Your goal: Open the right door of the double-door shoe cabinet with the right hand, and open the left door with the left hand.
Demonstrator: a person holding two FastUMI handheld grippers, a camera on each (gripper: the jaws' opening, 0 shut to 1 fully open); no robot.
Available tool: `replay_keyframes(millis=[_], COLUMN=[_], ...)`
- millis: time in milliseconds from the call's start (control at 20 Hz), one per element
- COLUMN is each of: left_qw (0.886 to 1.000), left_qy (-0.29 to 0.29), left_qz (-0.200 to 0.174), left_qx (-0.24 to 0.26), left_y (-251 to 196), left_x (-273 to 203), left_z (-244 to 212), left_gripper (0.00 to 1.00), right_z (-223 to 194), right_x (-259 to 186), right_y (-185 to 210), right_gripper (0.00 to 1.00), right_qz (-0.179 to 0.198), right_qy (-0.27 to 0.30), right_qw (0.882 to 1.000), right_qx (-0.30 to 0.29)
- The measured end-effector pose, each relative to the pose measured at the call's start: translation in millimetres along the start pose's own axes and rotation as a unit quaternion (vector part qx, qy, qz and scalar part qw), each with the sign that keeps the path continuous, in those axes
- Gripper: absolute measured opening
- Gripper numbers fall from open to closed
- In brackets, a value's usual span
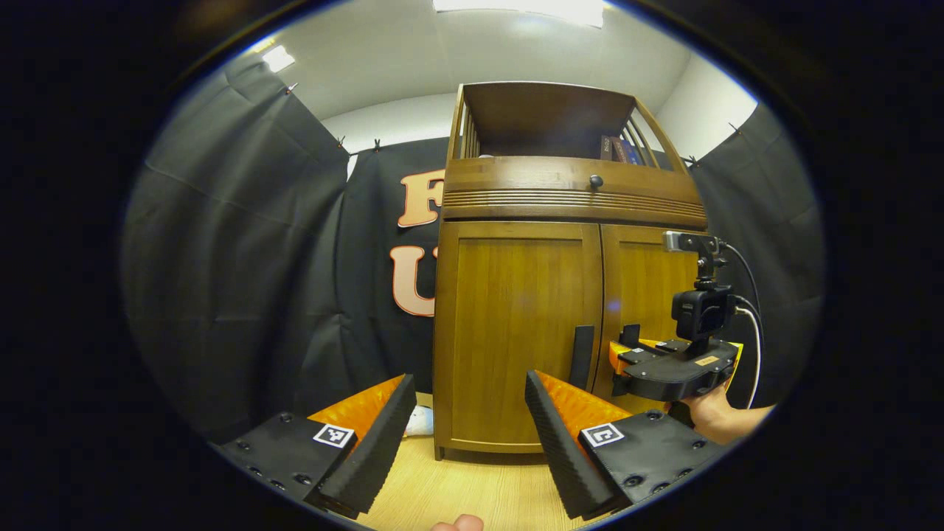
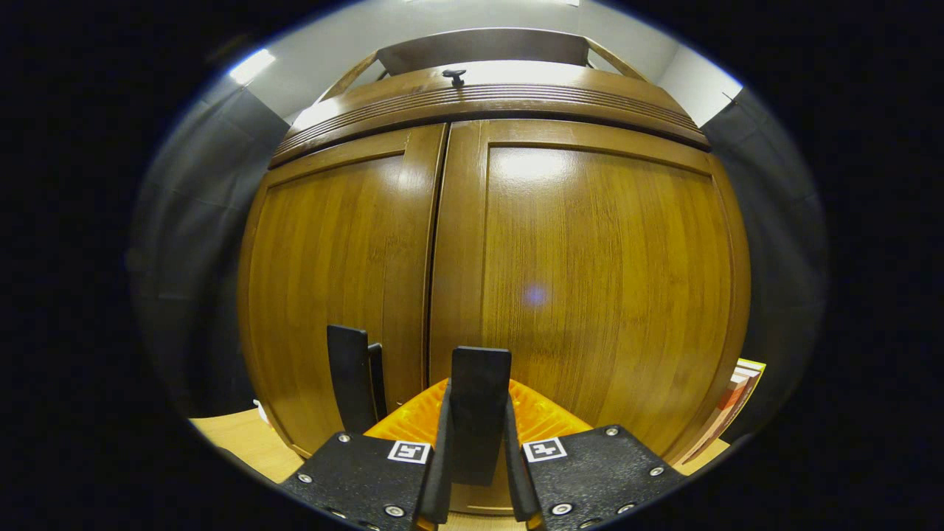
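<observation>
Gripping the right door's handle [image 2: 479, 413] with the right gripper [image 2: 476, 472], both fingers pressed against its sides, door still flush with the frame. Left gripper [image 1: 464, 435] spread wide and holding nothing, set back from the shoe cabinet [image 1: 516, 332], pointed toward the left door [image 1: 512, 335] and its handle [image 1: 581, 357] (untouched so far). Neither door swung out yet: right pull about to begin, by the look of it; left reach, grasp and pull all remaining.
</observation>
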State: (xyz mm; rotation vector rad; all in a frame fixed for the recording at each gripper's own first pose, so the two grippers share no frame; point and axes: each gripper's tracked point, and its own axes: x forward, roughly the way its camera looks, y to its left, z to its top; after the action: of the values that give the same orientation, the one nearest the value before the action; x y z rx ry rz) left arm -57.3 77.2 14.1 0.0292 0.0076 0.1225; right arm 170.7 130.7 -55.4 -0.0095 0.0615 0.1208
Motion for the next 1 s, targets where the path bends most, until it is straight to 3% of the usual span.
replay_keyframes(millis=[50,200,600,1000], left_qw=[1.0,1.0,1.0,0.998], left_qy=[0.003,0.006,0.016,0.022], left_qz=[0.0,-0.003,-0.022,-0.059], left_qx=[0.0,0.001,-0.005,-0.021], left_y=[-0.9,-5.5,-38.7,-86.3], left_x=[-0.6,-0.5,-4.1,-12.1], left_z=[-2.8,-3.5,-7.2,-9.9], left_gripper=[0.92,0.92,0.92,0.92], right_z=[-2.7,-3.1,4.8,5.2], right_x=[0.9,-6.2,-89.4,-173.6], right_y=[-0.4,0.2,-4.9,-49.8], right_gripper=[0.34,0.27,0.27,0.27], right_qz=[0.006,0.01,0.056,0.058], right_qy=[0.011,0.018,0.026,0.036], right_qw=[1.0,1.0,0.998,0.997], right_qx=[0.005,0.01,0.018,0.035])
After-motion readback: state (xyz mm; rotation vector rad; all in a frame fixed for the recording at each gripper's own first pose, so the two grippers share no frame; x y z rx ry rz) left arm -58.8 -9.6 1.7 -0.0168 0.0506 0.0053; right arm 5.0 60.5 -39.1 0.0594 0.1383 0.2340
